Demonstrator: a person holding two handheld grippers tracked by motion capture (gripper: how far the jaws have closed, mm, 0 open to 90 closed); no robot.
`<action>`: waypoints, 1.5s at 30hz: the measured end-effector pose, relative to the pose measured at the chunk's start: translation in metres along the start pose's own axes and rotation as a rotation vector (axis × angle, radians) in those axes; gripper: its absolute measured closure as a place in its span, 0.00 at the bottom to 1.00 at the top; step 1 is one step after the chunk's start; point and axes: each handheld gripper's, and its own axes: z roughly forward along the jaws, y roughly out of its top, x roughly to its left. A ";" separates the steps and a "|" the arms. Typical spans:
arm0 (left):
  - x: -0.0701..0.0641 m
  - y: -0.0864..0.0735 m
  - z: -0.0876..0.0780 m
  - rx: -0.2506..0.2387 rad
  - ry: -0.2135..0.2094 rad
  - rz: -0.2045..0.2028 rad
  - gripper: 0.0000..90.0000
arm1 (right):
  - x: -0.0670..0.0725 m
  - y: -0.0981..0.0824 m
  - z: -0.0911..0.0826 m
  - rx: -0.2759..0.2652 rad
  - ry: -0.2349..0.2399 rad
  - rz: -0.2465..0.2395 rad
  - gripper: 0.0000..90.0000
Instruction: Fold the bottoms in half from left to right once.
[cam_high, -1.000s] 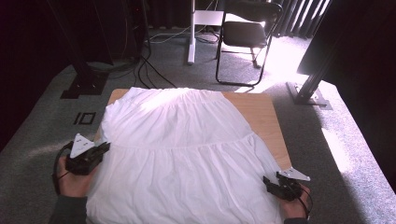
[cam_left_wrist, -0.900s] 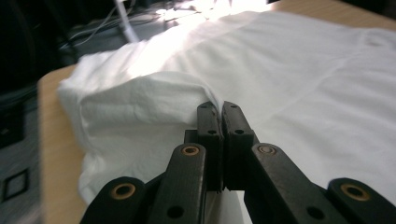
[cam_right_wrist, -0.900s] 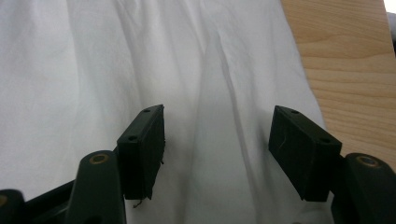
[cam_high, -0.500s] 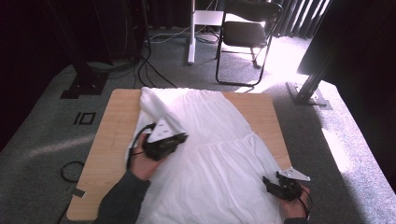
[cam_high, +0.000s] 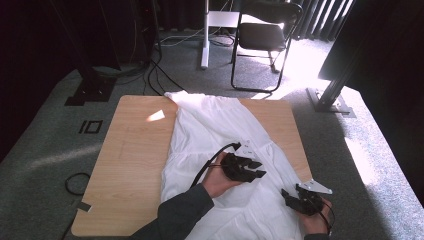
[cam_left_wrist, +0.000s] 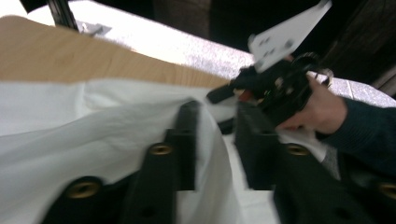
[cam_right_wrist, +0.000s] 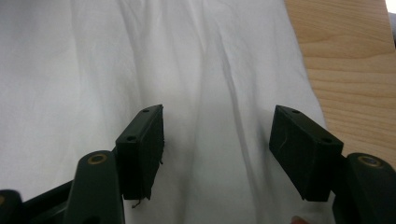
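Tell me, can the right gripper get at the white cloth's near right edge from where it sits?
Probably yes: the right gripper hovers open over the white cloth, with the cloth's edge just beside it and nothing between.

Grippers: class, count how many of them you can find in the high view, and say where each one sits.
2. The left gripper is over the middle of the white garment, held by a hand. The right gripper is at the garment's near right edge.

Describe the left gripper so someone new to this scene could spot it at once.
Start at the wooden table and the white garment lying across it. The left gripper is the black one over the middle of the cloth, held from the near side. Unlike the right gripper at the near right edge, it has fabric draped over one jaw.
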 end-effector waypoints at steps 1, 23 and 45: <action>0.003 -0.003 -0.005 -0.006 0.014 -0.009 0.63 | 0.000 0.000 0.000 0.000 -0.002 0.000 0.40; 0.062 -0.177 -0.074 0.225 0.381 -0.170 0.68 | -0.031 0.010 -0.020 0.036 -0.255 0.078 0.50; 0.120 -0.200 -0.124 0.218 0.598 -0.322 0.69 | 0.008 0.010 -0.006 0.087 -0.036 -0.048 0.90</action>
